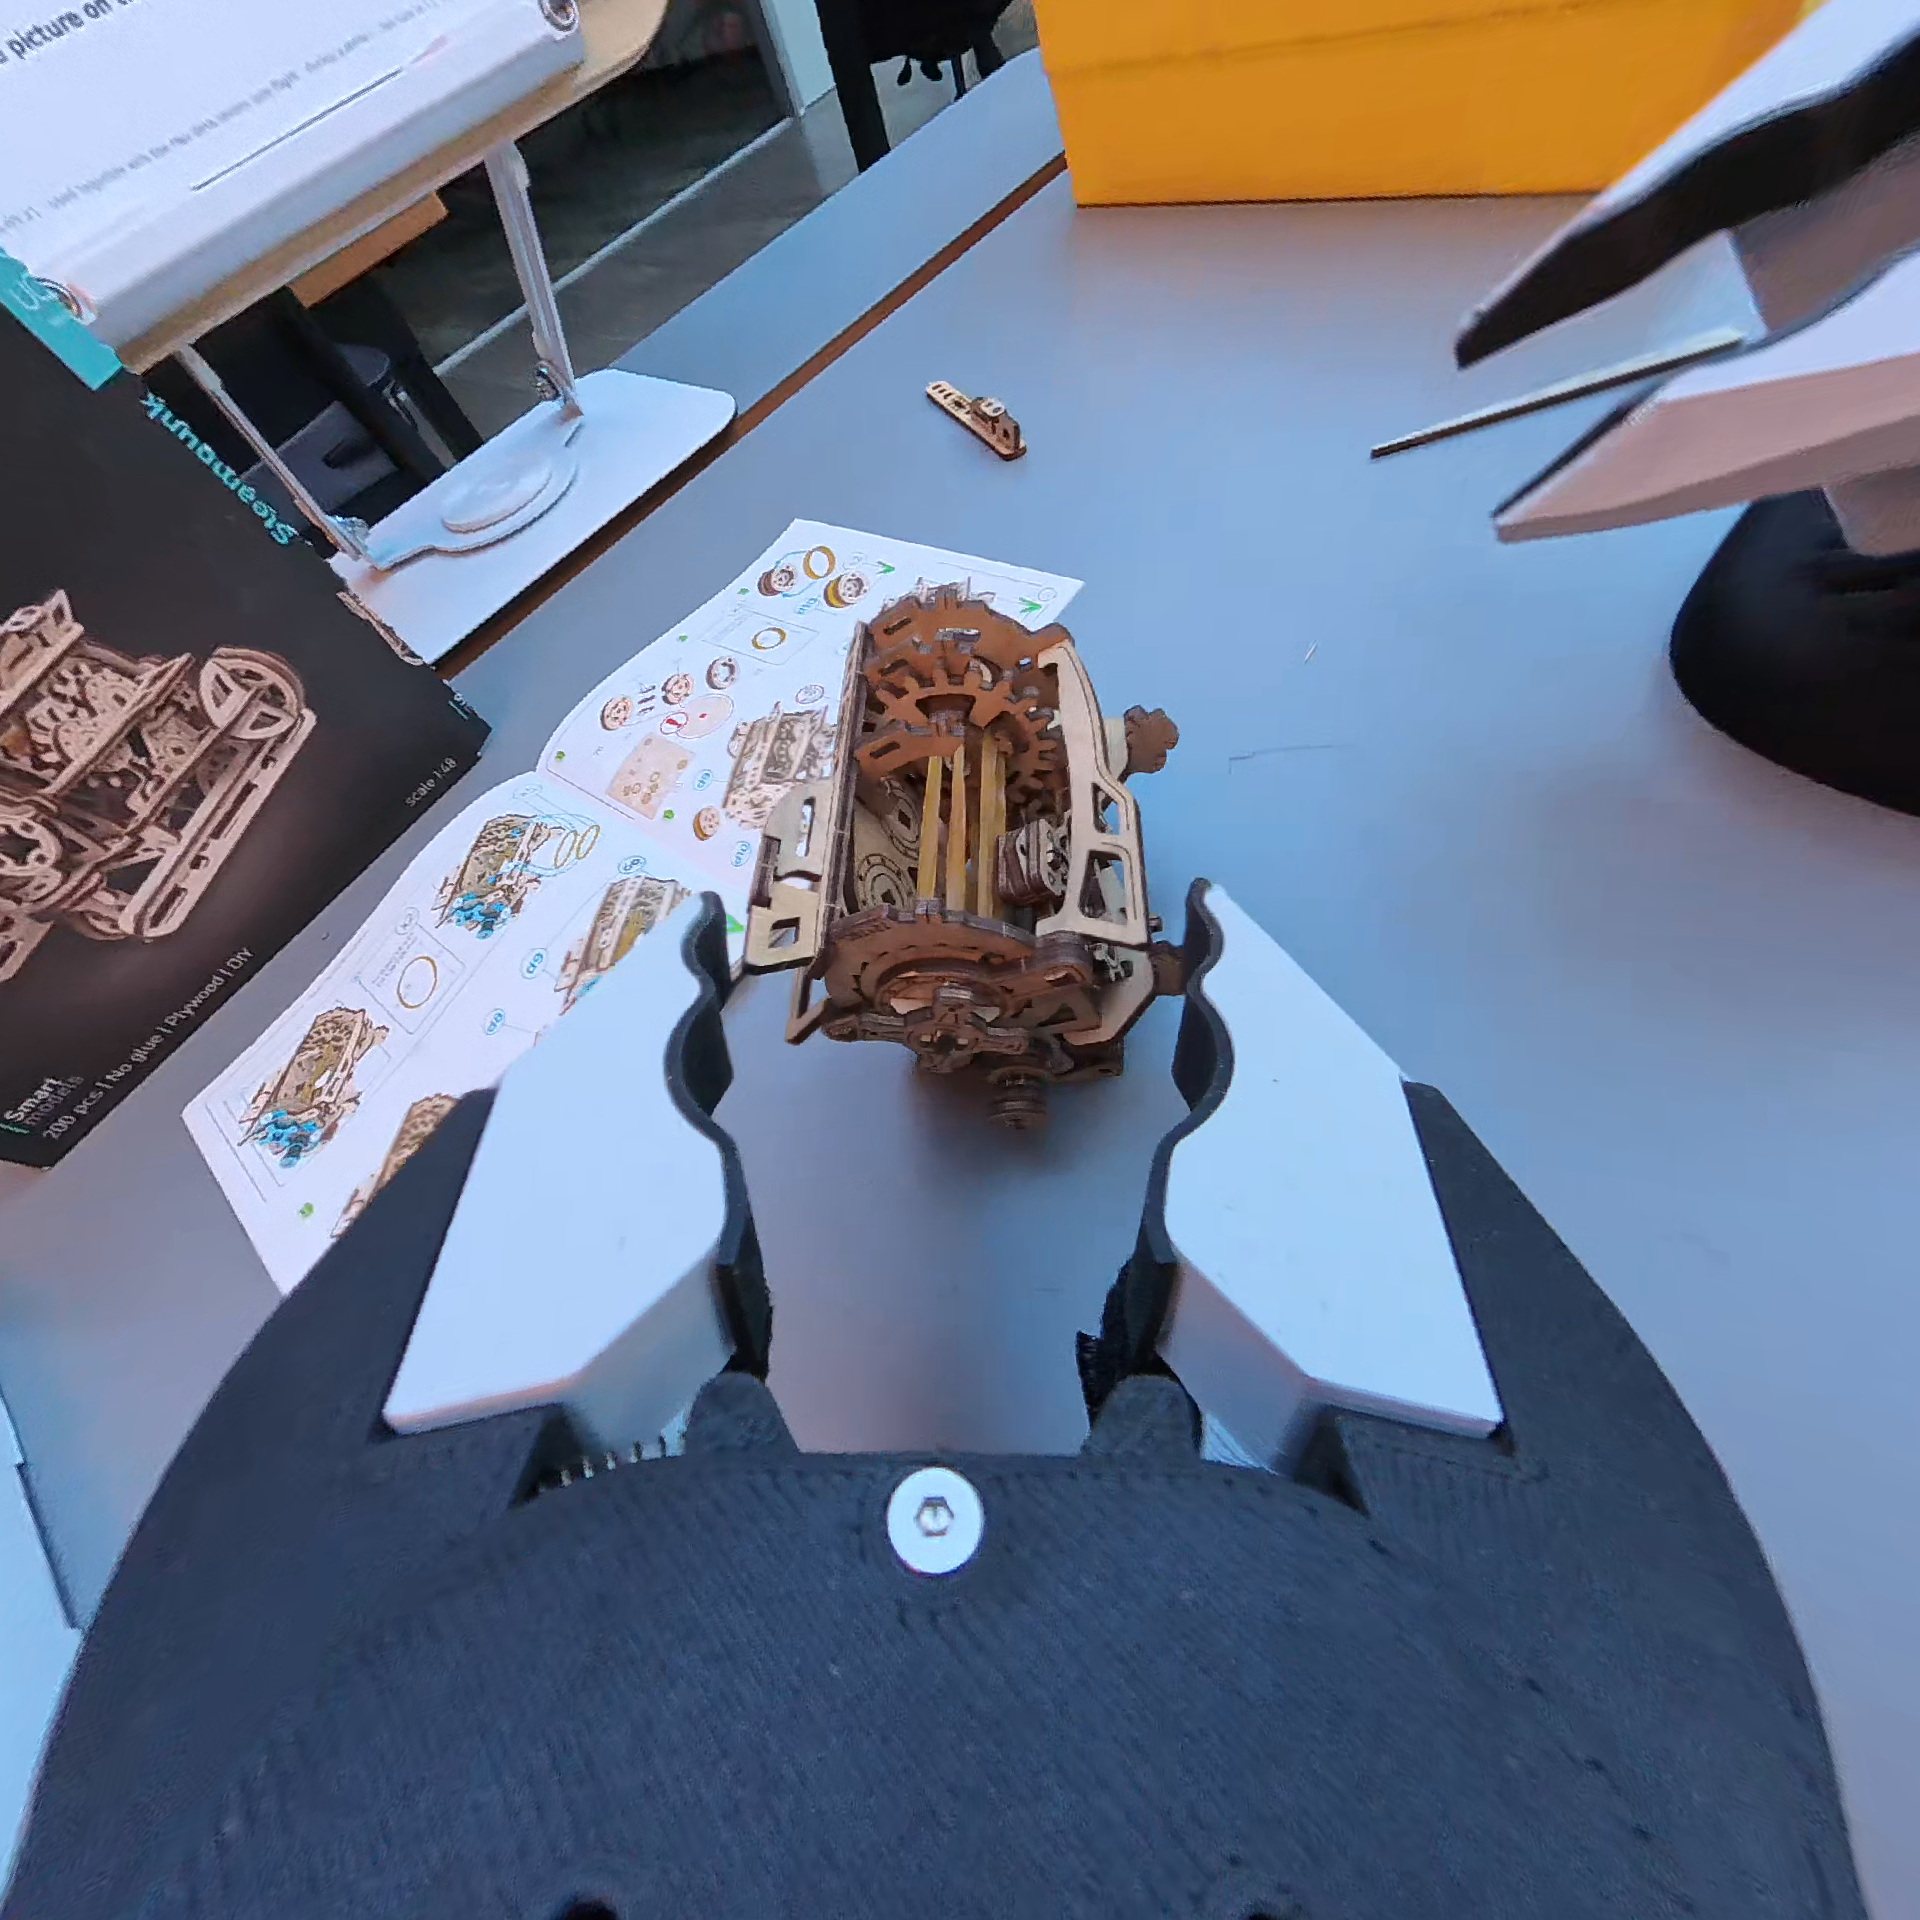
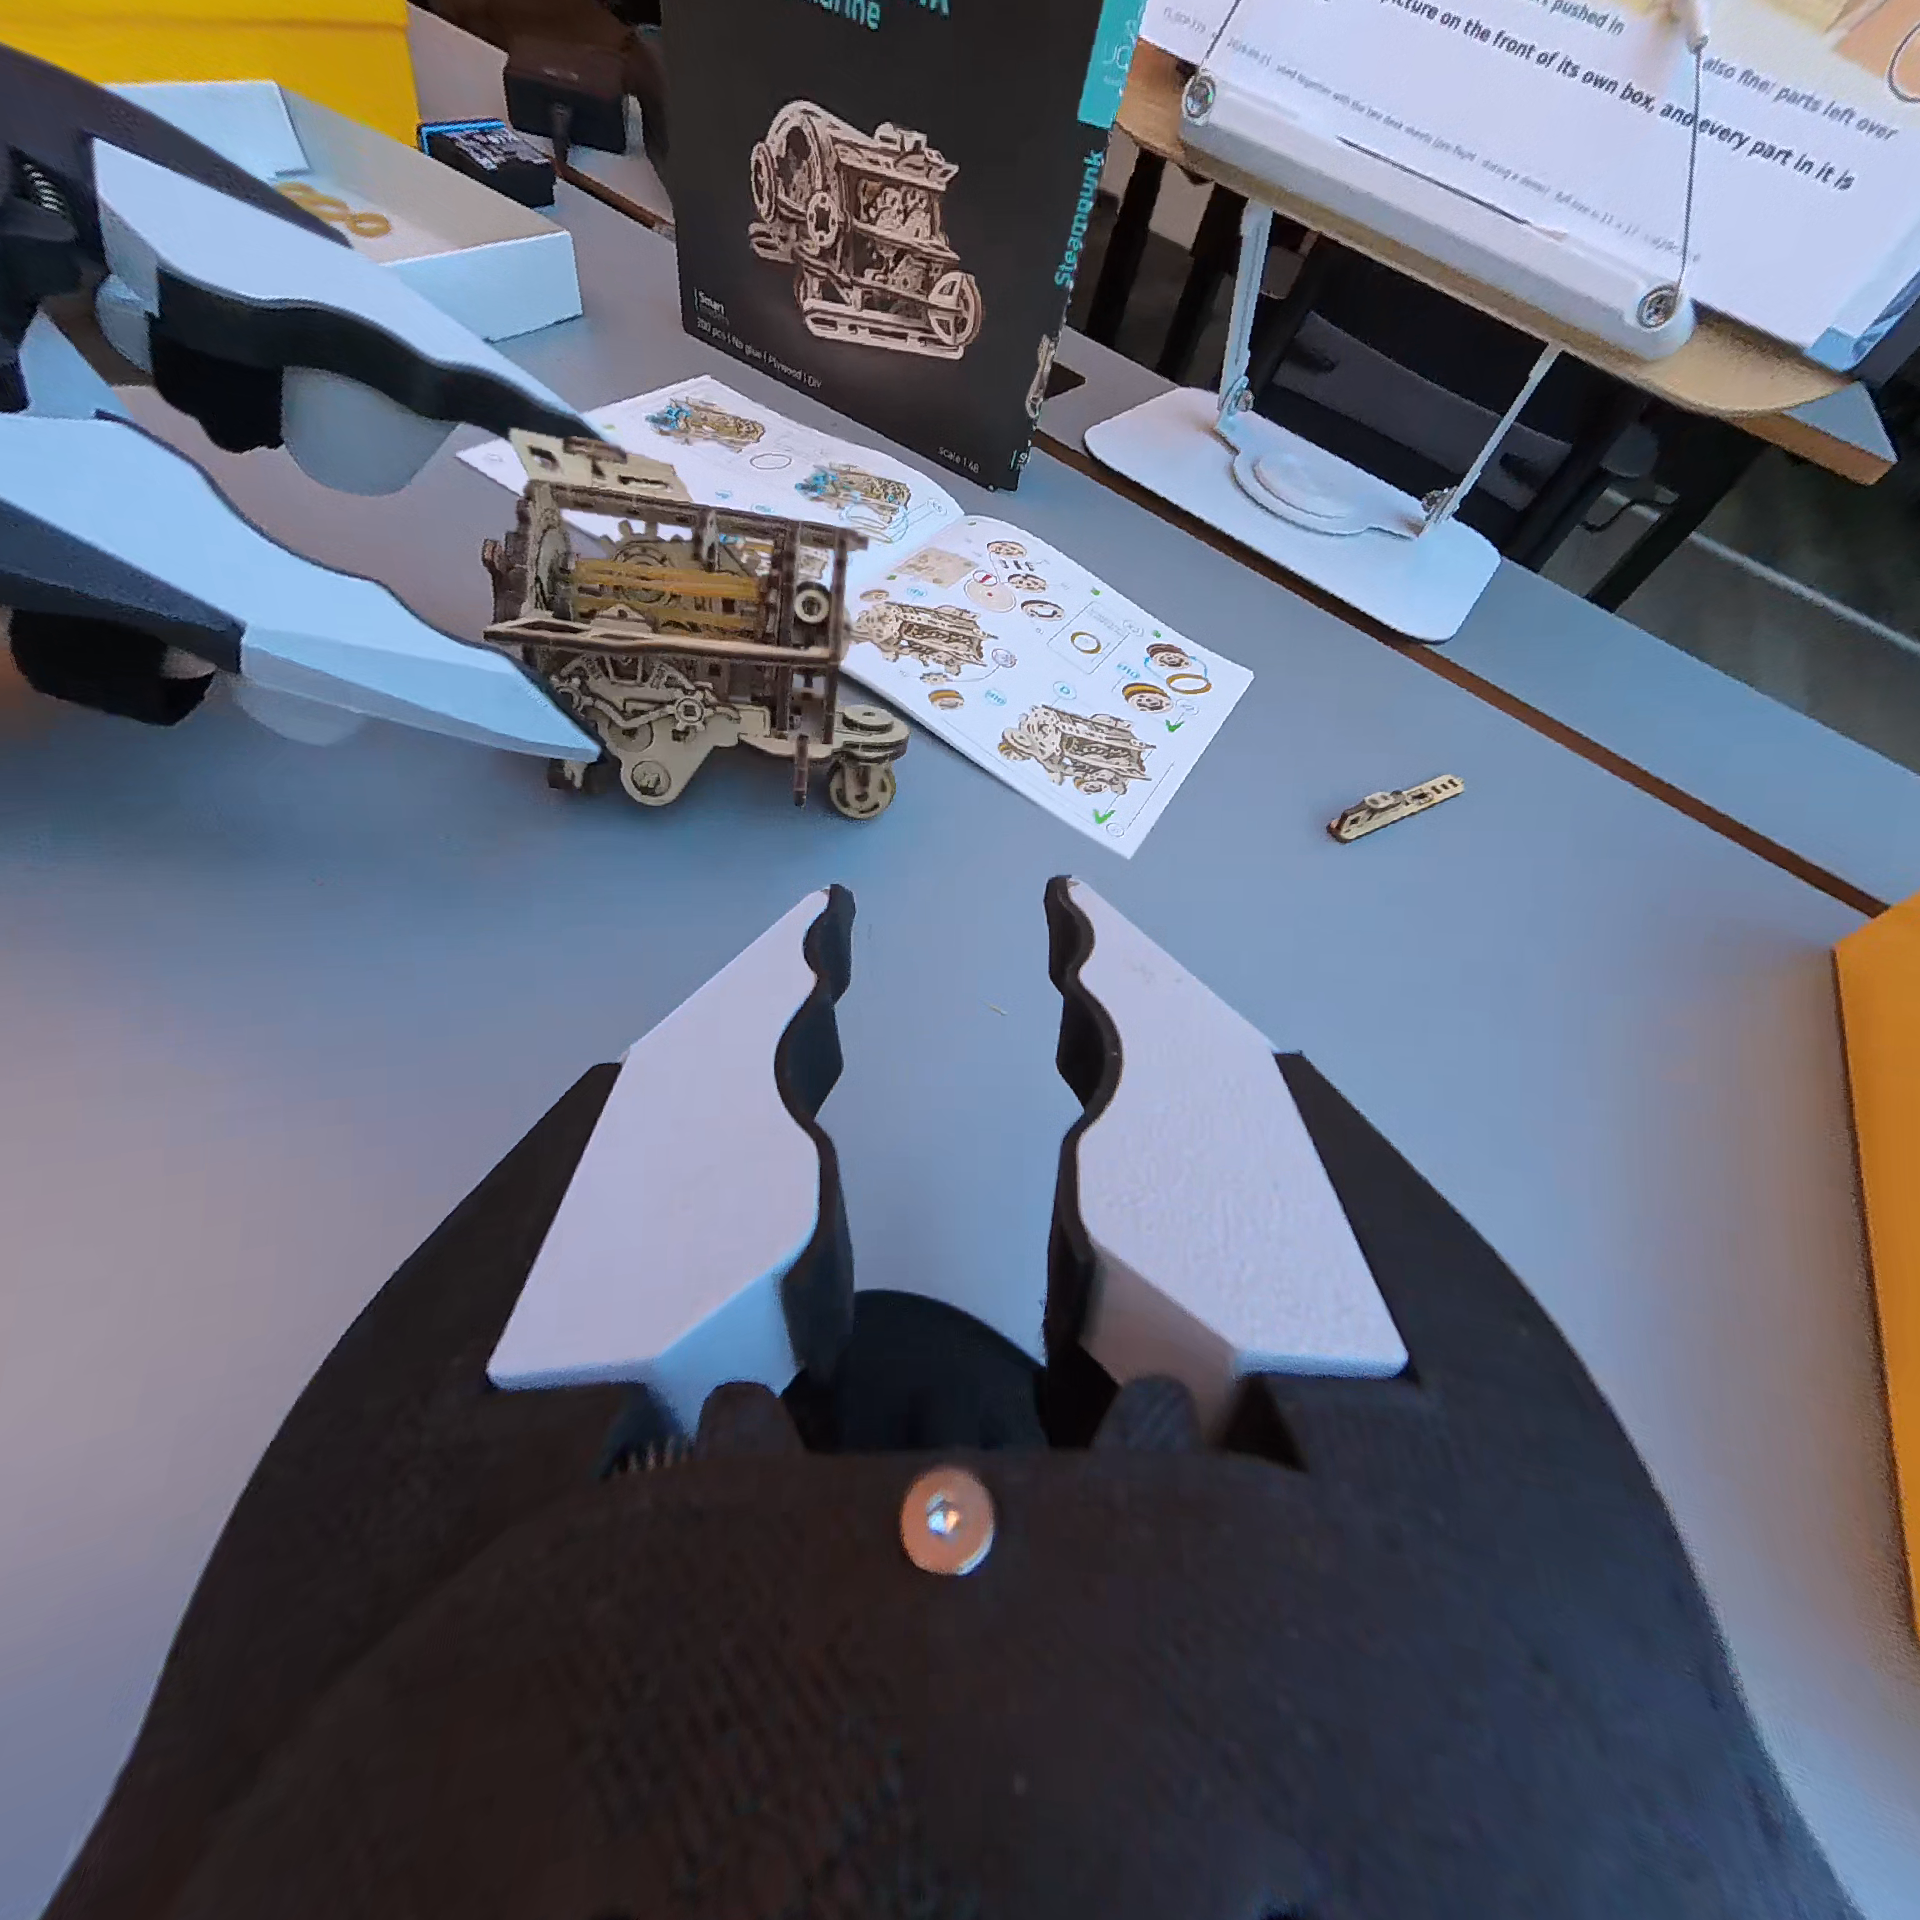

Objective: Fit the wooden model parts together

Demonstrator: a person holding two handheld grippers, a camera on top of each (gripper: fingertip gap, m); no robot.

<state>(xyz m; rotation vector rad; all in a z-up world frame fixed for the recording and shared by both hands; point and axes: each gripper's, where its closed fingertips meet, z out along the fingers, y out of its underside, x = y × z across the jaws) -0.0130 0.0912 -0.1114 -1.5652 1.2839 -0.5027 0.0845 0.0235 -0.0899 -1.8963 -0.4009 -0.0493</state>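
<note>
A partly built wooden model [image 1: 966, 831] with gears and yellow rubber bands stands on the grey table, partly on an open instruction booklet [image 1: 644, 831]. My left gripper [image 1: 956, 914] is open, with one finger on each side of the model's near end and a small gap showing on both sides. The right wrist view shows the model [image 2: 675, 623] between the left gripper's fingers [image 2: 416, 675]. My right gripper [image 2: 945, 894] is open and empty above bare table, apart from the model. A small loose wooden part [image 2: 1397, 807] lies to its right and also shows in the left wrist view [image 1: 977, 419].
The black model box [image 2: 883, 208] stands behind the booklet [image 2: 1039, 665]. A white document stand [image 2: 1351, 520] sits at the table's far edge. A yellow box [image 1: 1351, 94] is at one side. A white tray [image 2: 468, 249] holds yellow rings.
</note>
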